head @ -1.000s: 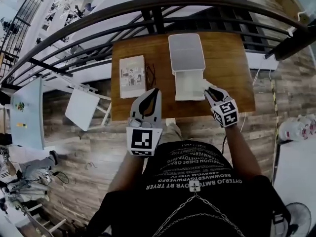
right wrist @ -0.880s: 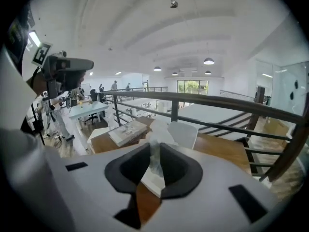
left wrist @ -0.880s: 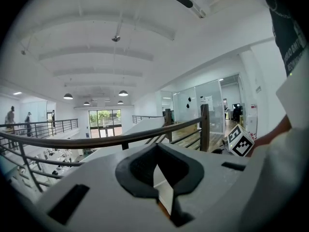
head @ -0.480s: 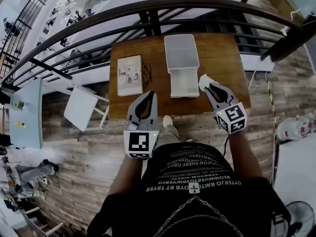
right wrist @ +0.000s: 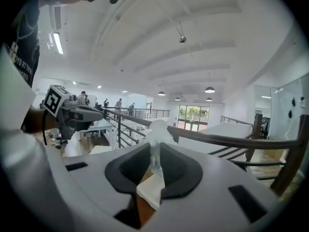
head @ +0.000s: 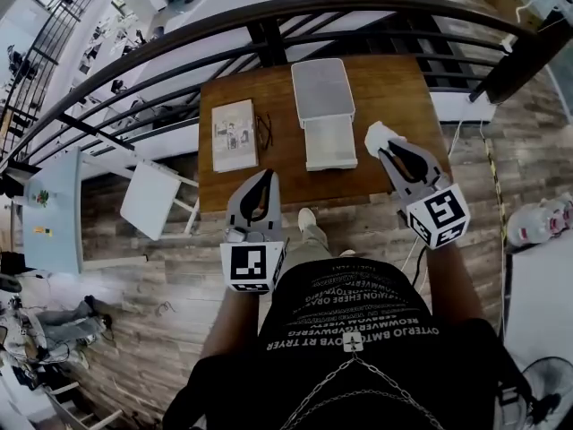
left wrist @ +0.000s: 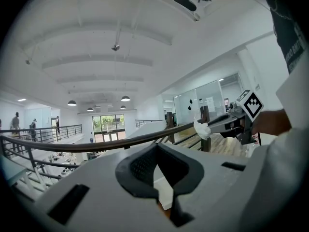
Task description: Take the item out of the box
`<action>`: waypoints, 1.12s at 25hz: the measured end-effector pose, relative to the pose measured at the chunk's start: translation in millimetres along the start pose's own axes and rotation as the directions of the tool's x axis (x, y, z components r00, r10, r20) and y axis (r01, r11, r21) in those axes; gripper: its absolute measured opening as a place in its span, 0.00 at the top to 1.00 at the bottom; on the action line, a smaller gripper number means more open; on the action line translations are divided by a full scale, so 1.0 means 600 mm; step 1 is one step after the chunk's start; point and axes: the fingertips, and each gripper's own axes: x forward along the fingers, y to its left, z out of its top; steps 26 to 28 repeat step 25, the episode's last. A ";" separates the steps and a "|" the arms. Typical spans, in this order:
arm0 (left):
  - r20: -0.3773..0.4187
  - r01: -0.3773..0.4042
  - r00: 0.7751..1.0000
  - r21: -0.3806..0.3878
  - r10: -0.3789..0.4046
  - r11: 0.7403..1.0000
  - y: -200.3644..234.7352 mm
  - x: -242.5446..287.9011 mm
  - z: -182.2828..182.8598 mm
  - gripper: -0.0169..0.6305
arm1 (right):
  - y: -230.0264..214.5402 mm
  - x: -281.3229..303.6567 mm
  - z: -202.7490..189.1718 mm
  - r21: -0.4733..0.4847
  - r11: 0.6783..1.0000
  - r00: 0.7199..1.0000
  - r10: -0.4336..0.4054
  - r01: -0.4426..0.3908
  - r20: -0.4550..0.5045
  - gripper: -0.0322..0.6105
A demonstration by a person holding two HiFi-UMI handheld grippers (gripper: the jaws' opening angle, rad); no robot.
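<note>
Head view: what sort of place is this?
Probably an upper gallery in an open office or lab building: a curved dark railing, desks on a lower floor beyond it, and a wooden table on plank flooring.

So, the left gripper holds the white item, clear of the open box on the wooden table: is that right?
Not quite: the wrong gripper is named. The right gripper holds the white item; the right gripper view shows its jaws clamped on it. The left gripper holds nothing. The rest stands: the item is clear of the open box on the wooden table.
</note>
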 end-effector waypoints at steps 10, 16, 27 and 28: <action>0.006 0.028 1.000 0.027 -0.028 0.999 -0.047 -0.009 0.016 0.96 | -0.012 -0.067 0.036 -0.015 0.999 0.998 -0.032 0.033 0.059 0.86; 0.005 0.043 0.999 0.039 -0.043 0.998 -0.072 -0.009 0.026 0.96 | -0.017 -0.087 0.047 -0.024 0.999 0.997 -0.030 0.032 0.076 0.86; -0.016 0.059 0.998 0.049 -0.059 0.997 -0.089 0.012 0.035 0.96 | -0.035 -0.090 0.051 -0.011 1.000 0.997 -0.022 0.023 0.076 0.86; -0.016 0.059 0.998 0.049 -0.059 0.997 -0.089 0.012 0.035 0.96 | -0.035 -0.090 0.051 -0.011 1.000 0.997 -0.022 0.023 0.076 0.86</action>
